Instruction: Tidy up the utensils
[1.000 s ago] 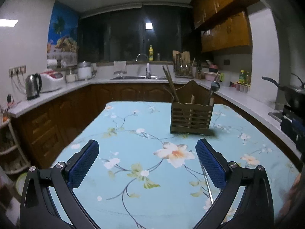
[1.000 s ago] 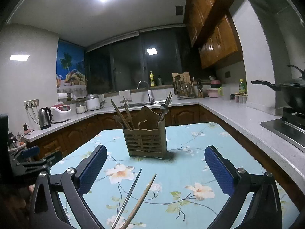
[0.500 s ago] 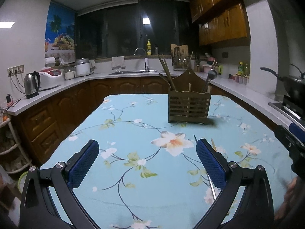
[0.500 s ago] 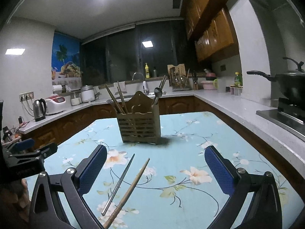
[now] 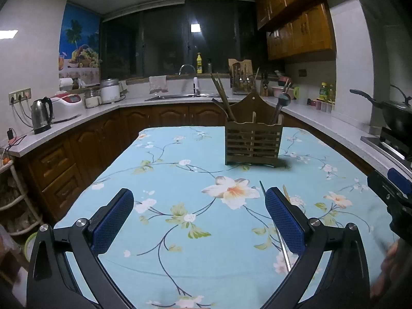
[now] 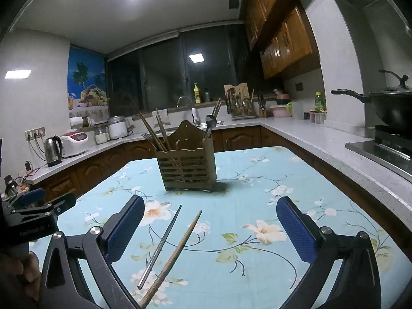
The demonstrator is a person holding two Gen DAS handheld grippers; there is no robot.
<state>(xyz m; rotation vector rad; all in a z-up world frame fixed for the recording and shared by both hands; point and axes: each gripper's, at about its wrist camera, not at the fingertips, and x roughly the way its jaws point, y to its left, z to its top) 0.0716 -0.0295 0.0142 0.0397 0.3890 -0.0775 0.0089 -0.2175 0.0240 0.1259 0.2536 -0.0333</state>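
Note:
A slatted wooden utensil holder stands mid-table with chopsticks, a fork and a spoon upright in it. A metal chopstick and a wooden chopstick lie loose on the floral tablecloth, between my right gripper's fingers and near its left pad. In the left wrist view they lie partly hidden behind the right pad. My left gripper is open and empty above the table. My right gripper is open and empty, a little above the two chopsticks.
The table carries a light-blue floral cloth. Wooden cabinets and a white counter ring the room, with a kettle and rice cooker at left. A black wok sits on the stove at right.
Both grippers have drawn back a little and tilted down; the holder looks slightly farther and lower in view. The chopsticks have not moved. Both grippers stay open.

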